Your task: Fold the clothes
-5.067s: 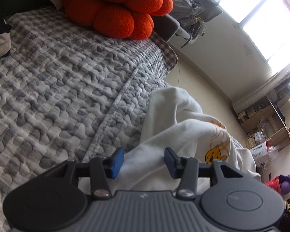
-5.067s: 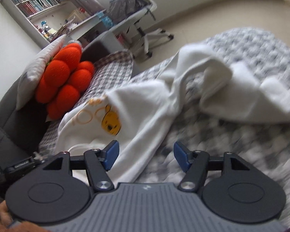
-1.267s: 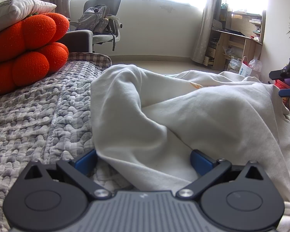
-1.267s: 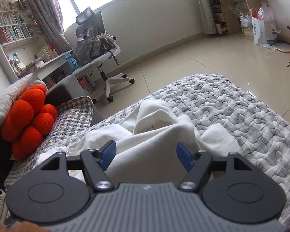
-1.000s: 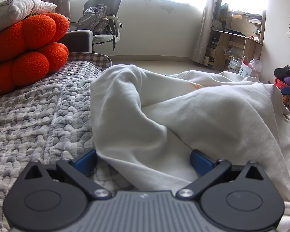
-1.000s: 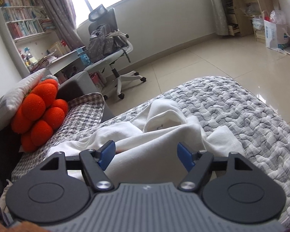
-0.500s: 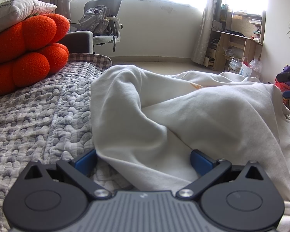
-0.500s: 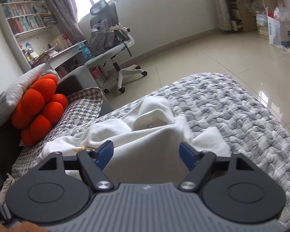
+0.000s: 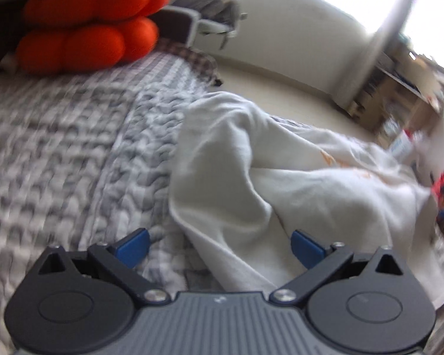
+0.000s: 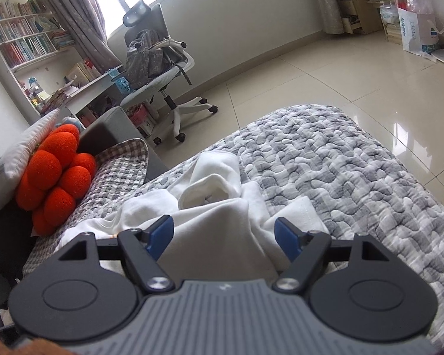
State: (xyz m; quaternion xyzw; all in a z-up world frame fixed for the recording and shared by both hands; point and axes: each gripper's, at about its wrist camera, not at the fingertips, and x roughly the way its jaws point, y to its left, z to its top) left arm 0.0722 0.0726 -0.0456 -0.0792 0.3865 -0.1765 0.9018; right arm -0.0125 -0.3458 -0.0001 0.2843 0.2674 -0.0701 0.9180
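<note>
A crumpled white garment [image 9: 236, 177] with a faint orange print lies on the grey quilted bed [image 9: 74, 148]. My left gripper [image 9: 219, 242] hovers tilted over its near edge. Its jaws are closing but still stand wide, with a fold of cloth between the blue pads [image 9: 133, 244] and neither pad pressing on it. This view is blurred. In the right wrist view the same white garment [image 10: 210, 195] bunches up in front of my right gripper [image 10: 224, 233]. That gripper is open, with a ridge of cloth running between its blue pads [image 10: 161, 233].
An orange lumpy cushion [image 9: 83, 29] [image 10: 56, 174] sits at the head of the bed beside a white pillow [image 10: 17, 151]. The quilt's edge [image 10: 399, 159] drops to a tiled floor. An office chair [image 10: 157, 59] with a backpack, bookshelves and a paper bag [image 10: 417, 29] stand beyond.
The left wrist view has rolled and lifted and is now blurred, and the left jaws have narrowed slightly. The right gripper has slid sideways over the garment, still open.
</note>
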